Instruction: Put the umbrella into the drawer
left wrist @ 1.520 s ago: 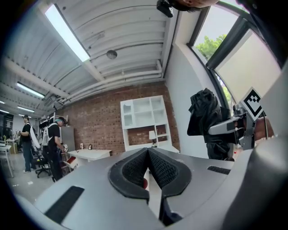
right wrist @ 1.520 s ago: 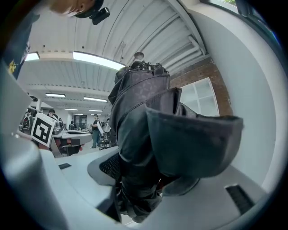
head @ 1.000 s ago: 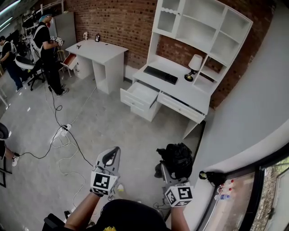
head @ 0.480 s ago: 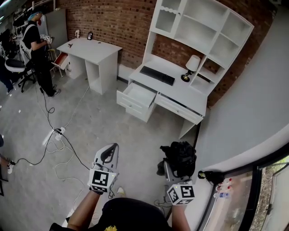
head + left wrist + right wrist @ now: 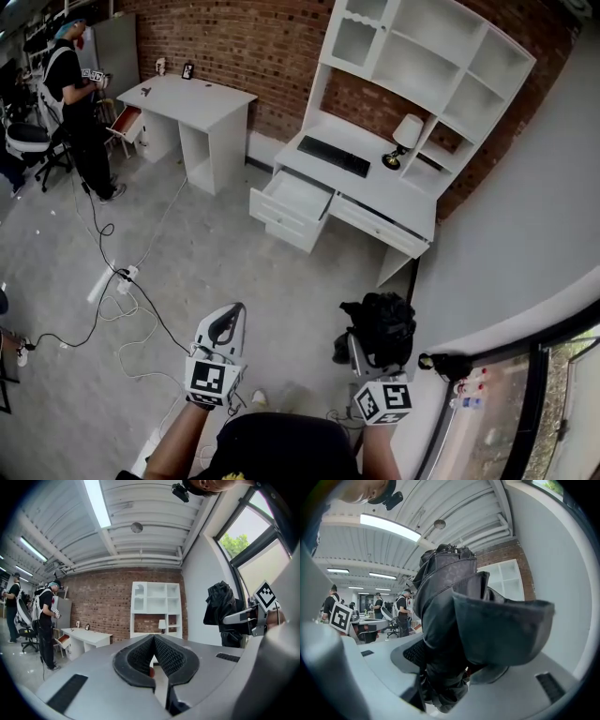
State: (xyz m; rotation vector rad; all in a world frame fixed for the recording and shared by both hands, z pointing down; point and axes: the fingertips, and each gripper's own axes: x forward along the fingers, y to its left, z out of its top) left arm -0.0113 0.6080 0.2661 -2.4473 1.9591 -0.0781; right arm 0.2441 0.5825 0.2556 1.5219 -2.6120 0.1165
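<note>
The folded black umbrella [image 5: 447, 616] is gripped between the fingers [image 5: 410, 656] of the right gripper [image 5: 443, 665]. Its loose fabric is bunched over them, so which end of it is held cannot be made out with certainty. In the head view the umbrella [image 5: 379, 324] is seen raised above the floor [image 5: 216, 253], close to the grey wall [image 5: 506, 234] on the right, with the right gripper [image 5: 361, 354] below it.

The left gripper [image 5: 153, 641] is held out empty. Its fingers [image 5: 136, 657] are closed, the ribbed pads being pressed together at their tips, with only a thin slit left lower down. In the head view the left gripper [image 5: 228, 323] is seen level with the right one and well apart from it.

Ahead, a white table [image 5: 394, 202] with a shelf unit [image 5: 422, 66] on top is set against the brick wall [image 5: 253, 42]. A drawer [image 5: 292, 199] on its left side is pulled out, well apart from the umbrella. A keyboard [image 5: 333, 156] and a lamp [image 5: 405, 136] are carried on the table. Cables [image 5: 122, 281] are strewn over the floor at the left, and a person [image 5: 80, 94] is seen standing beside a second white table [image 5: 202, 98] further back.
</note>
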